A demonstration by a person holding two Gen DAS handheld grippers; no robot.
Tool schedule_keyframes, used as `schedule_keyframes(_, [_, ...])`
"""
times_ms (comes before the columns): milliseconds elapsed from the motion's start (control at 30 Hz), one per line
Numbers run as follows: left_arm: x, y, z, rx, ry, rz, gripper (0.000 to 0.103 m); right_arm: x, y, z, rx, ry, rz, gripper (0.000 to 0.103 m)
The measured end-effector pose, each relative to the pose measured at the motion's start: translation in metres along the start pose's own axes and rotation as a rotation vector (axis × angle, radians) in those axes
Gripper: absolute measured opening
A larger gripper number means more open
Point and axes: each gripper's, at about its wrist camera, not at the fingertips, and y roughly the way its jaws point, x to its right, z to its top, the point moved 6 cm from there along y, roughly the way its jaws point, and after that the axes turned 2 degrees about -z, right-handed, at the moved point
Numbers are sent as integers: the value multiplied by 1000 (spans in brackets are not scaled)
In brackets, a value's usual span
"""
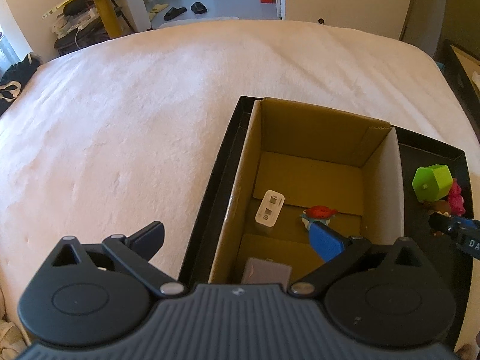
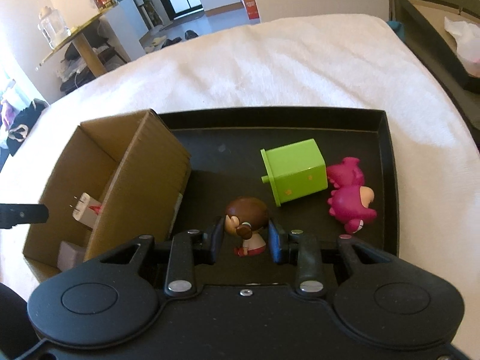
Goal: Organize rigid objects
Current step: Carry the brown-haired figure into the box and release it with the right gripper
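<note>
Right tool [image 2: 246,237] clamps the doll [image 2: 247,222] by its round head, left tool [image 1: 240,240] open; doll may twist loose before the cardboard box [image 2: 156,162].

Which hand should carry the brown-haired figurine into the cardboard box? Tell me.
Right. The right gripper already has its jaws closed on the brown-haired figurine, next to the cardboard box. The left gripper hangs open over the box, holding nothing.
</note>
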Motion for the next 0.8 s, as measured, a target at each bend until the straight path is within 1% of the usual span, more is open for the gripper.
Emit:
schedule_keyframes(133, [-4,-2,-1,0,-10,-24,102,0,-16,3,19,-1,-12,31])
schedule_keyframes(400, [-12,-14,-5,16,-22,-68,101,-9,-38,26,58,-14,-29,31])
schedule_keyframes(533, [-19,-17,-6,21,-37,-91,100,-21,-44,32,68,-9,-23,31])
schedule_keyframes(800, [-29,-19,-9,34,-65,-129,100,-57,-53,44,94,-59,1,31])
